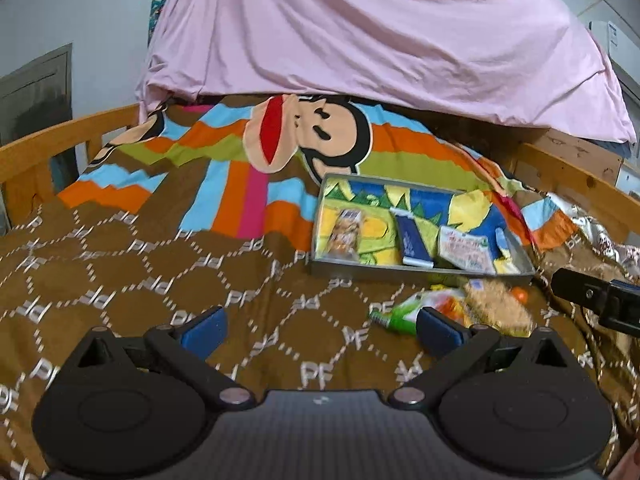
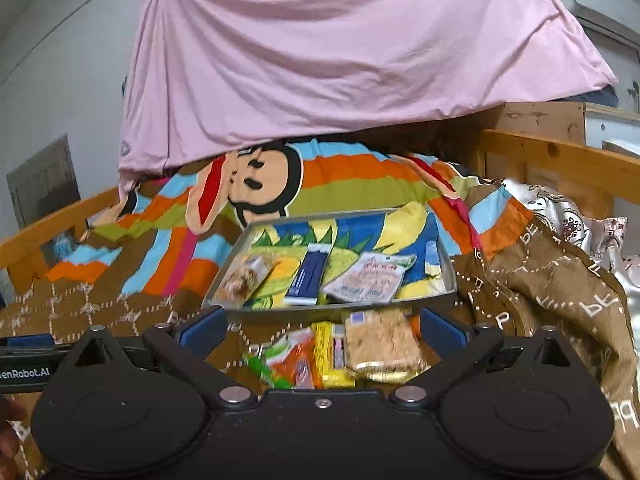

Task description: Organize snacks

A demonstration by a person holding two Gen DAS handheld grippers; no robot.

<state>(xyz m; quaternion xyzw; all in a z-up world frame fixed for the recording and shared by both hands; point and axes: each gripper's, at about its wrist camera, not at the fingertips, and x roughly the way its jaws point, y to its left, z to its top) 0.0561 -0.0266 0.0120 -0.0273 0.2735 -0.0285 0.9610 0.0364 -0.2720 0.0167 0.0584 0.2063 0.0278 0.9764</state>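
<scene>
On the brown patterned bedspread [image 2: 120,304], just before the metal tray [image 2: 448,280], four loose snacks lie packed side by side: a green-orange packet [image 2: 288,356], a yellow bar [image 2: 332,356] and a clear-wrapped grain bar [image 2: 382,346] among them. The right gripper [image 2: 322,330] hangs over them with fingers wide apart, holding nothing. The left gripper [image 1: 320,330] is also spread and empty, beside the pile. Because the packets touch, closing may pinch two together or push one away. The soft bed may also tip the tray, which already holds three packets.
</scene>
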